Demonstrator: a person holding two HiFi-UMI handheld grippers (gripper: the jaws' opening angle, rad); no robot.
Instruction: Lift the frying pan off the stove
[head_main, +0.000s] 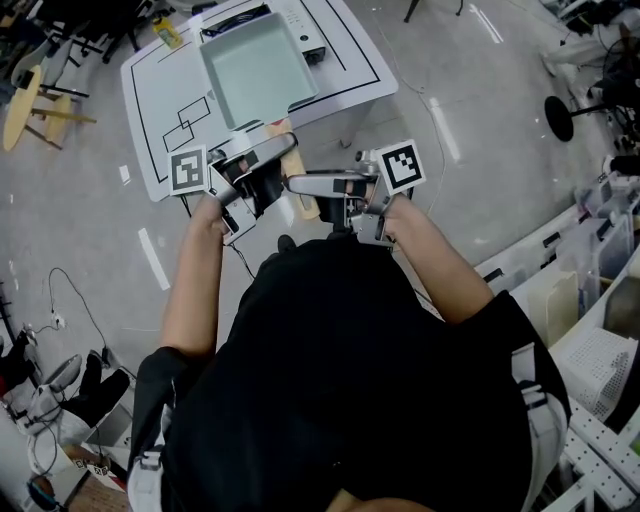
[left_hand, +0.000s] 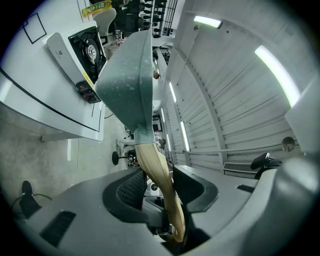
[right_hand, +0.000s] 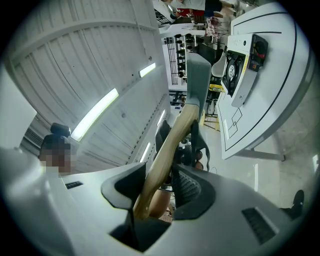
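A square teal frying pan with a pale wooden handle hangs in the air over the white table, clear of the stove. My left gripper and right gripper are both shut on the handle, side by side. In the left gripper view the pan shows edge-on, its handle runs between the jaws of the left gripper, and the bare stove lies behind. In the right gripper view the handle sits in the right gripper, with pan and stove beyond.
A wooden stool stands left of the table. Shelving and bins line the right side. Cables and gear lie on the floor at the lower left. A black chair base is at the upper right.
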